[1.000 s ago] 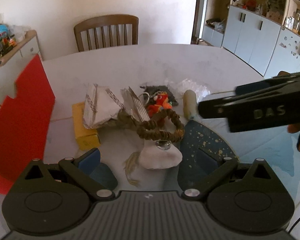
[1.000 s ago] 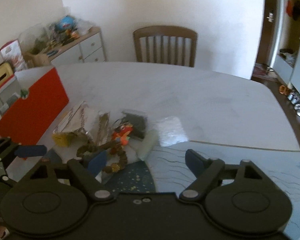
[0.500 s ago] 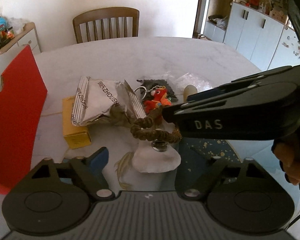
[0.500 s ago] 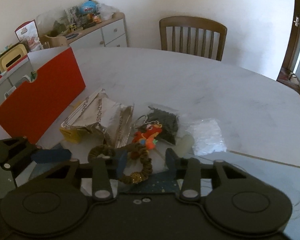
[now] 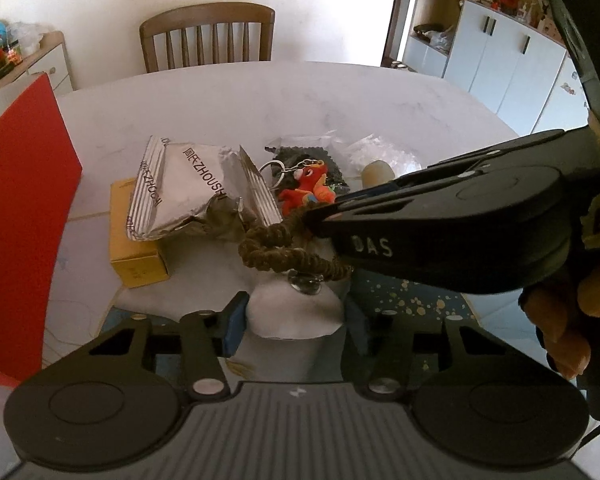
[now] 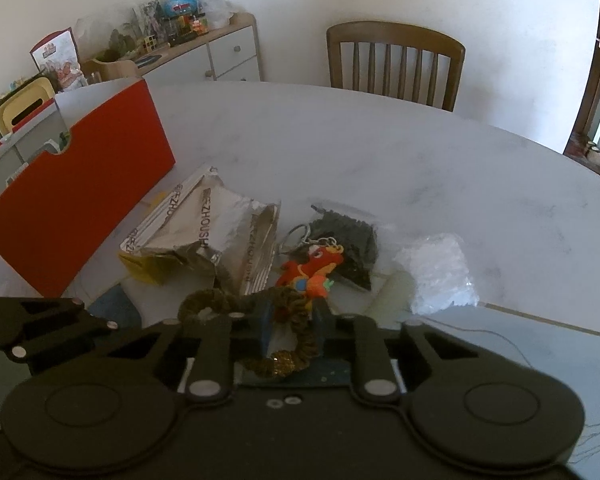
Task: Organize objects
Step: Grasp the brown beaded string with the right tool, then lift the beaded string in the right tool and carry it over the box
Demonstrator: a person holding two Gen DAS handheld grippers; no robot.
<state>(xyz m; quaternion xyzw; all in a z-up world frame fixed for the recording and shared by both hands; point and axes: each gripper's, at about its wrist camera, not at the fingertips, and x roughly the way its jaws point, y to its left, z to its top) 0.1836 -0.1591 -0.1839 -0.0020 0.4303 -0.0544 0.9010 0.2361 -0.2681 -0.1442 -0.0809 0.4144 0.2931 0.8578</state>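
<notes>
A brown braided ring (image 5: 284,254) with a gold stretch lies over a white round pouch (image 5: 296,314) at the near edge of the pile. My right gripper (image 5: 320,216) reaches in from the right. In the right wrist view its jaws (image 6: 293,318) are closing, and the blue pads pinch the ring's (image 6: 290,306) cord. My left gripper (image 5: 296,326) points down at the pouch. Its jaws are closing too, and its pads touch the pouch's two sides. A hand shows at the right edge.
Behind the ring lie a silver foil packet (image 5: 192,188), a yellow box (image 5: 134,248), a red plush keychain (image 5: 308,196), a black packet (image 6: 348,240), a clear bag (image 6: 436,268) and a cream cylinder (image 5: 374,174). A red box (image 5: 16,208) stands at the left. A chair (image 5: 208,36) is at the table's far side.
The right gripper swung in from the right onto the brown ring and its jaws narrowed around it. The left jaws closed in from wide to the white pouch's sides.
</notes>
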